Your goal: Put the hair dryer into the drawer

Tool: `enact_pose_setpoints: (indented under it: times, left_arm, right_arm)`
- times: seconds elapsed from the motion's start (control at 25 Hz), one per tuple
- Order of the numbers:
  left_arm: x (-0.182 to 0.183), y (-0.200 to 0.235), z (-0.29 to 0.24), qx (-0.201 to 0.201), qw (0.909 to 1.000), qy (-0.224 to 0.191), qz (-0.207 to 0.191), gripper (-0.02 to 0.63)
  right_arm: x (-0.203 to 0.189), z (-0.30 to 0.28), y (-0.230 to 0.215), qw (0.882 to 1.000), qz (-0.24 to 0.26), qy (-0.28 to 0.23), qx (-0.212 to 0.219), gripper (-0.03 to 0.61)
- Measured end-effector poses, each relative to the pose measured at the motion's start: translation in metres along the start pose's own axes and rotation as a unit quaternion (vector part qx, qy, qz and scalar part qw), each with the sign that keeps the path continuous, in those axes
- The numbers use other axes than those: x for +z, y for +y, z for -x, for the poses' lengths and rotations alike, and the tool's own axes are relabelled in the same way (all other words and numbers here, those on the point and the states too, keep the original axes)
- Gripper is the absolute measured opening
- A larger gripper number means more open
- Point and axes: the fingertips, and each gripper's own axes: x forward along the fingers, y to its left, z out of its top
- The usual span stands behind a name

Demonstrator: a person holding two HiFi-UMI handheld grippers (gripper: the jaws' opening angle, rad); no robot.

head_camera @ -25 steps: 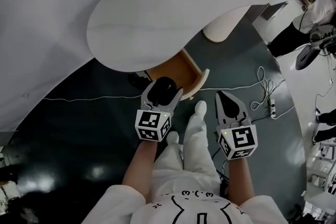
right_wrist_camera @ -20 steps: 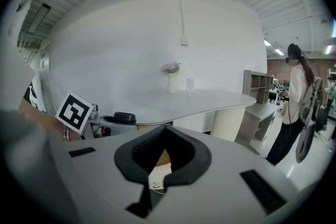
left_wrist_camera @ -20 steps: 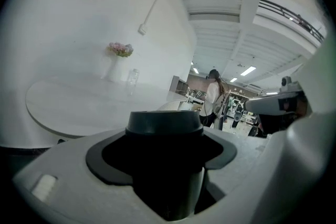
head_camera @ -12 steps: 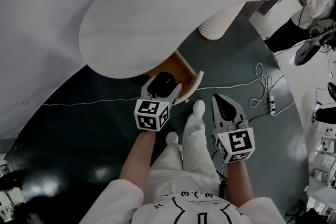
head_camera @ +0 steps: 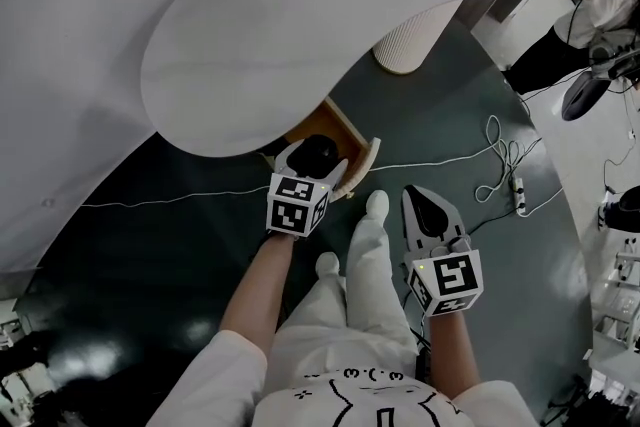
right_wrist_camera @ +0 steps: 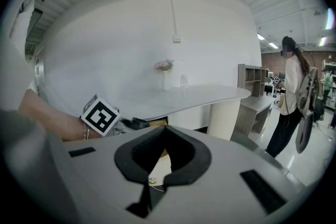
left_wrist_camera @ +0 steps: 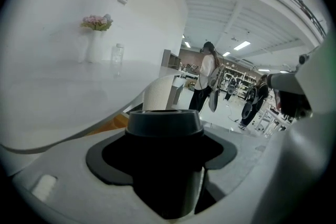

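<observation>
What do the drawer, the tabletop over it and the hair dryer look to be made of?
The drawer looks like wood: matte, warm tan inside, with a paler front edge. The tabletop is white and smooth with faint grey streaks; it could be painted board or a stone look, and I can't tell which. The hair dryer is probably black plastic: smooth, with a dull sheen on its round end.

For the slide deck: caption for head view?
Left gripper holds black hair dryer at open wooden drawer; right gripper shut, empty.

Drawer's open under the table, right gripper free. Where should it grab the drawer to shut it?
Probably the pale front panel of the drawer, top edge, from the right gripper's side: the table covers the box, and the left gripper with the hair dryer blocks the left.
</observation>
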Motion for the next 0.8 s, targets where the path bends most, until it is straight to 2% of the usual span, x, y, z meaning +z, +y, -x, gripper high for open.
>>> enact_pose_setpoints:
  times: [0.24, 0.52, 0.8]
  left_arm:
    - [-0.009, -0.002, -0.025, -0.023, 0.9986, 0.039, -0.028, 0.345]
    - [-0.022, 0.004, -0.048, -0.028, 0.9955, 0.077, -0.048, 0.345]
    - [-0.047, 0.006, -0.070, -0.051, 0.9874, 0.133, -0.070, 0.345]
  right_arm:
    - [-0.005, -0.005, -0.010, 1.000, -0.006, -0.004, 0.000, 0.002]
    - [-0.012, -0.027, -0.025, 1.000, -0.016, -0.011, -0.007, 0.002]
    - [-0.022, -0.055, -0.034, 0.999, -0.033, -0.003, -0.014, 0.002]
